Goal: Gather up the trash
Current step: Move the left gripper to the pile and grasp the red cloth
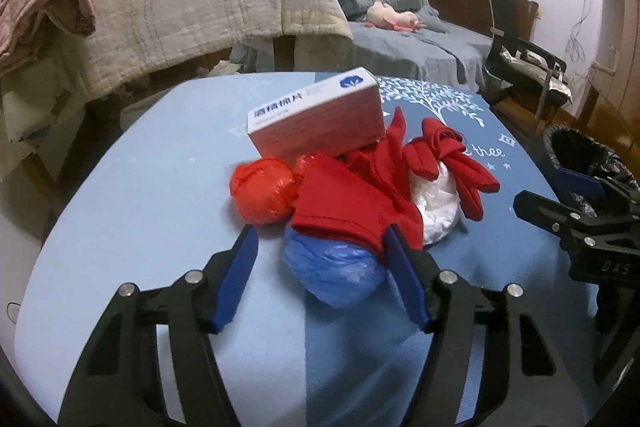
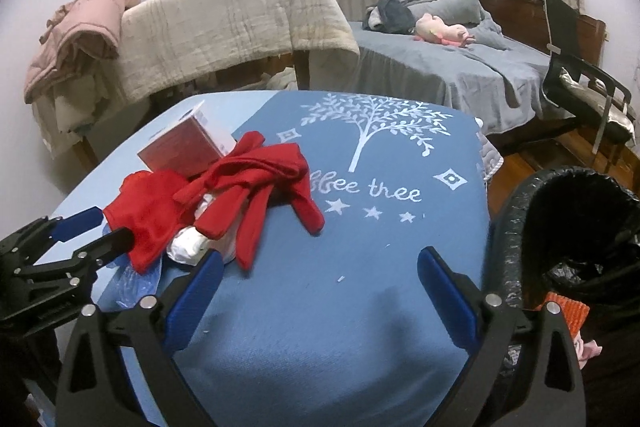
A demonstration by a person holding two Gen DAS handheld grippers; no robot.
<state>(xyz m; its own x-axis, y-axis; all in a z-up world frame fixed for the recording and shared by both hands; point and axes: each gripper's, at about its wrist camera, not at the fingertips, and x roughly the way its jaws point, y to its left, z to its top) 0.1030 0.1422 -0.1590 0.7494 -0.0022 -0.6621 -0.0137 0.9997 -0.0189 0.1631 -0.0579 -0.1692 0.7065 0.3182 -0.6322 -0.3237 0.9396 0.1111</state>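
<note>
Beside the bin [image 2: 560, 227], your left gripper [image 1: 320, 247] spreads its empty fingers around the blue bag [image 1: 336, 271], ready to grab it.

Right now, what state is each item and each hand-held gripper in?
left hand-held gripper: open, around the blue bag
right hand-held gripper: open, holding nothing
blue bag: balled, partly under the red cloth
red cloth: crumpled
red bag: balled
box: closed, tilted
trash bin: lined, open
</note>
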